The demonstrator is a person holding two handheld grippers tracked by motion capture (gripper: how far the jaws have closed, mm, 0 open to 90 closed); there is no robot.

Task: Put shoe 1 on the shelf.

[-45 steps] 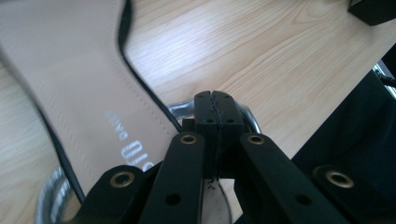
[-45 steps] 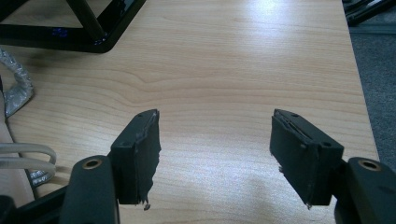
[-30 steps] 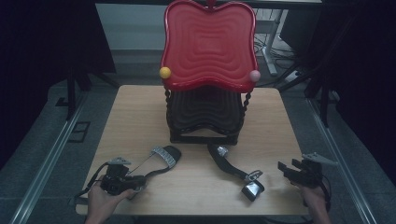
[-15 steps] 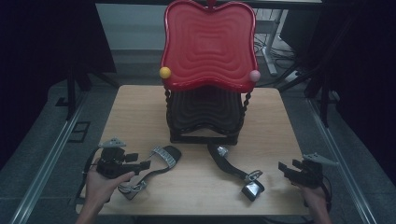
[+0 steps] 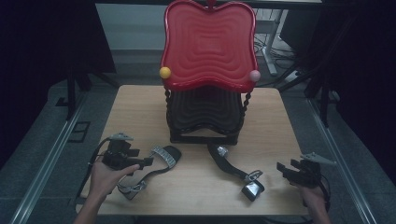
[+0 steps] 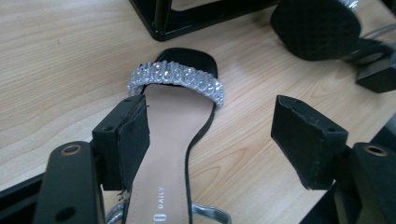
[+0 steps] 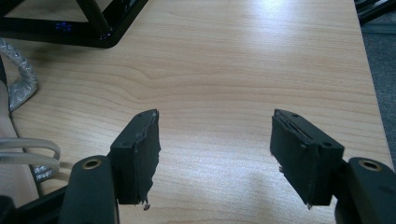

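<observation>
A black sandal with a rhinestone strap (image 6: pixel 175 81) lies flat on the wooden table (image 5: pixel 196 186), toe toward the stand. My left gripper (image 6: pixel 219 135) hovers over its tan insole; the jaws have just been opening and stand wide, with the sandal below them and the pads off it. In the high view the left gripper (image 5: pixel 142 161) sits over that sandal (image 5: pixel 163 156) at front left. The second sandal (image 5: pixel 236 170) lies on its side at front centre. My right gripper (image 5: pixel 283 169) rests open near the table's right edge, with bare wood between the jaws of the right gripper (image 7: pixel 215 154).
A black two-tier stand (image 5: pixel 205 114) with a red wavy top tray (image 5: pixel 210 46) stands at the table's back centre. Its black base bar (image 7: pixel 93 28) lies ahead of the right gripper. The second sandal's block heel (image 6: pixel 322 28) is ahead of the left gripper.
The left gripper has lifted and moved away from the table's front edge, along the sandal, with its jaws spread much wider. The right gripper has stayed put.
</observation>
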